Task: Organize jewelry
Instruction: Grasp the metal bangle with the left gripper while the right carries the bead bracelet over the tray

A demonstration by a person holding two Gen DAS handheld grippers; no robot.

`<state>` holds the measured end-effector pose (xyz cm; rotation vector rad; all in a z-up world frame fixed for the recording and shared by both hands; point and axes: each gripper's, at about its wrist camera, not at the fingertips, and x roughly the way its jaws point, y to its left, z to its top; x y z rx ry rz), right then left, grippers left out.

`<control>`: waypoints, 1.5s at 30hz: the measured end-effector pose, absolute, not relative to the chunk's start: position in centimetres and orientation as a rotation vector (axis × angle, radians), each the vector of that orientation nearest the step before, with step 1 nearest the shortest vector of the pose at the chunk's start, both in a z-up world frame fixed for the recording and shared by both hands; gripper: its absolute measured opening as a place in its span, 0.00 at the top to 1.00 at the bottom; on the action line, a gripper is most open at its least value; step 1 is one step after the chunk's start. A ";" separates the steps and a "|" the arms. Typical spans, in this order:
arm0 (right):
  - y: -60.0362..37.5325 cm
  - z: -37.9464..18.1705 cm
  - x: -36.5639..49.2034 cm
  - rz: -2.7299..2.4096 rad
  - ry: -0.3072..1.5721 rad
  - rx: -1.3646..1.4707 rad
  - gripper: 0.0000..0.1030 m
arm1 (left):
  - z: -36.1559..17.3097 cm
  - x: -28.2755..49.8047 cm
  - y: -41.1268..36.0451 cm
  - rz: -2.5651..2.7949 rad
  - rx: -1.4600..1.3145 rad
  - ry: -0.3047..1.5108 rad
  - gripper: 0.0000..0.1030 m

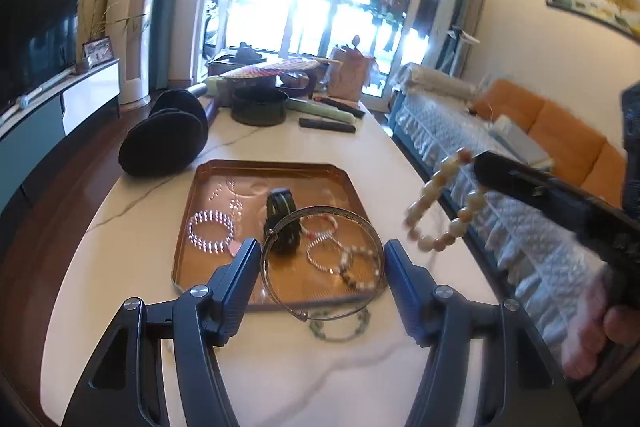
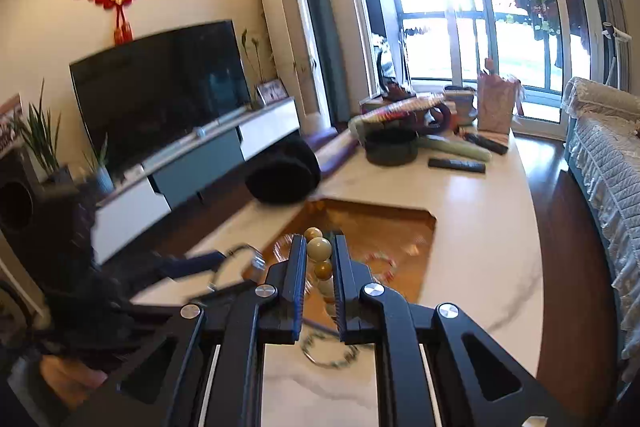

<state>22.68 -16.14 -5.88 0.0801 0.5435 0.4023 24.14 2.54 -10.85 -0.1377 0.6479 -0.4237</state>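
Marble table (image 1: 132, 227), copper tray (image 1: 340, 183) set near its middle. We take the tray as the collecting spot for the jewelry.

Right gripper (image 2: 318, 269): jaws clenched on a cream beaded bracelet (image 1: 444, 207). From the right wrist view, a pale bead sits pinched between the pads, and the rest of the loop hangs below. From the left wrist view, the loop dangles in the air to the right of the tray, above the table edge, touching nothing. We judge it is held by a single bead so that the strand hangs free and can be lowered into the tray without snagging.

Left gripper (image 1: 322, 267): jaws spread wide, with a thin silver wire bangle (image 1: 320, 259) spanning them. The bangle seems to press against both inner pads; whether it is truly braced there or just resting, we cannot tell. It tilts over the near rim of the tray.

Already in the tray: a sparkling crystal bracelet (image 1: 210, 231) at left, a dark thick bangle (image 1: 282, 223) standing on edge at centre, and several small bead and chain bracelets (image 1: 340, 255) at right.

Still on bare table, just near of the tray: a greenish ring-shaped bracelet (image 1: 338, 325). We judge it not yet sorted.
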 end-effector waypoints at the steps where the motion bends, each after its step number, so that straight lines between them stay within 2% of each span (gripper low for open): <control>1: -15.9 -5.6 22.9 0.409 0.531 0.090 0.89 | -10.9 24.7 2.8 -0.424 -0.157 0.650 0.39; 6: -15.9 -6.7 23.9 0.449 0.532 0.175 0.89 | -11.5 26.8 5.0 -0.400 -0.285 0.672 0.39; 16: -17.7 -16.1 29.7 0.479 0.777 0.265 0.89 | -15.2 29.5 5.2 -0.336 -0.270 0.790 0.39; 25: -14.7 -18.1 31.6 0.509 0.798 0.194 0.89 | -18.1 31.9 4.0 -0.270 -0.243 0.887 0.38; 31: -14.2 -21.1 32.8 0.449 0.875 0.148 0.89 | -21.0 33.8 3.9 -0.238 -0.270 1.002 0.38; 39: -14.2 -21.4 32.9 0.432 0.891 0.120 0.88 | -22.0 33.9 2.7 -0.204 -0.176 1.019 0.38; 42: -14.5 -21.9 32.9 0.421 0.920 0.140 0.86 | -21.8 33.5 2.3 -0.178 -0.122 1.011 0.37; 44: -14.9 -22.3 32.9 0.433 0.943 0.173 0.73 | -21.6 33.1 2.3 -0.180 -0.131 1.017 0.36; 45: -15.3 -22.3 32.9 0.437 0.947 0.190 0.70 | -21.3 32.8 2.4 -0.191 -0.146 1.010 0.32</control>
